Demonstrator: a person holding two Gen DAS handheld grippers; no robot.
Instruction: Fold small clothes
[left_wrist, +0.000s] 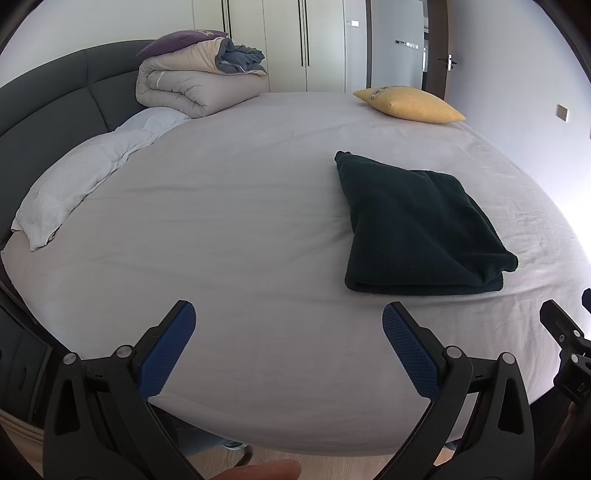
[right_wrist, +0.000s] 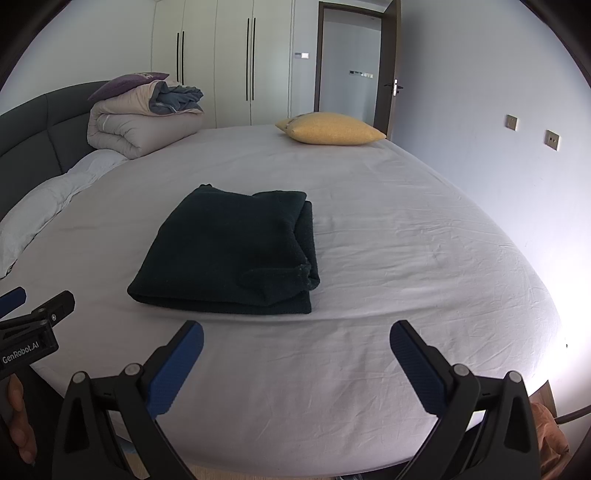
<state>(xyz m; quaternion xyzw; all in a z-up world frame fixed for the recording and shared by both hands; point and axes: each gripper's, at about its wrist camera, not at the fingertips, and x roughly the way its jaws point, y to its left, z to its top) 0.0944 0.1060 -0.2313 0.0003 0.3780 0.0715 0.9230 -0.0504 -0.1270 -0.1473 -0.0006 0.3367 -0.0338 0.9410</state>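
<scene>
Dark-green folded garment (right_wrist: 229, 254) lies just ahead of my right gripper (right_wrist: 295, 350); both it & left gripper (left_wrist: 288, 332) hang wide, empty — fold looks done.

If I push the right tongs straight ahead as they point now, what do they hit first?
Probably the folded dark green garment: the open right tongs aim at its near folded edge, with only bare bed sheet between. Depth is uncertain; aimed lower, they would meet the sheet first.

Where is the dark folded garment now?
The dark folded garment lies on the bed sheet, just beyond the open right gripper, nearer than the yellow pillow.
</scene>
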